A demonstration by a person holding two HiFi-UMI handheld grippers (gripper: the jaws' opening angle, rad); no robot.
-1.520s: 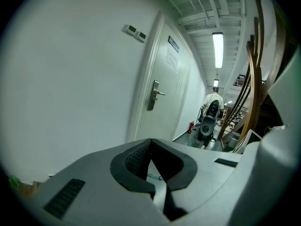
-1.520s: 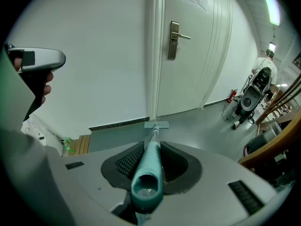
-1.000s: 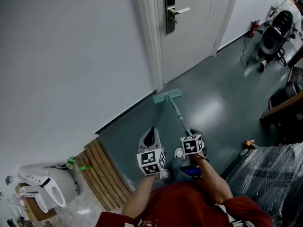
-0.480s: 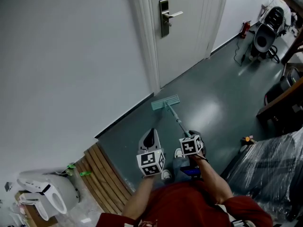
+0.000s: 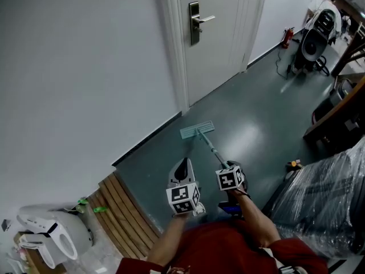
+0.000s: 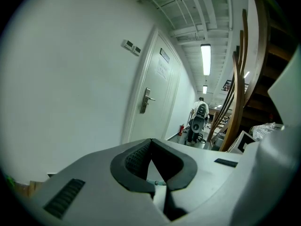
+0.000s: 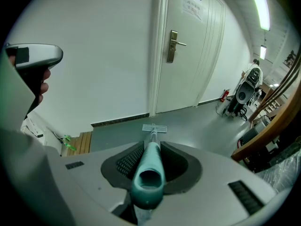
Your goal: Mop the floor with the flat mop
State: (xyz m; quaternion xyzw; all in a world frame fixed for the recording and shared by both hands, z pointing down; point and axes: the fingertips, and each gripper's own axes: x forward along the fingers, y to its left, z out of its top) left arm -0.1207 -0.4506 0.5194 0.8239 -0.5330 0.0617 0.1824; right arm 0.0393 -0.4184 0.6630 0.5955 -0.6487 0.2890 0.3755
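Its own view confirms the right gripper [image 7: 151, 149] clamped on the flat mop [image 7: 148, 173] handle. The left gripper view shows the left gripper [image 6: 150, 144] with jaws together.

1. The flat mop [image 5: 197, 131], whose head lay close to the foot of the door frame [image 5: 173, 50] a second ago, now sits farther out on the floor [image 5: 256, 124], drawn back toward the person.
2. Less of its handle shows ahead of the right gripper [image 5: 228, 167].
3. The door handle [image 5: 197, 21] has slid left in the head view.

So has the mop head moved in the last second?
Yes: the mop head has drawn back from the door frame, toward the person.
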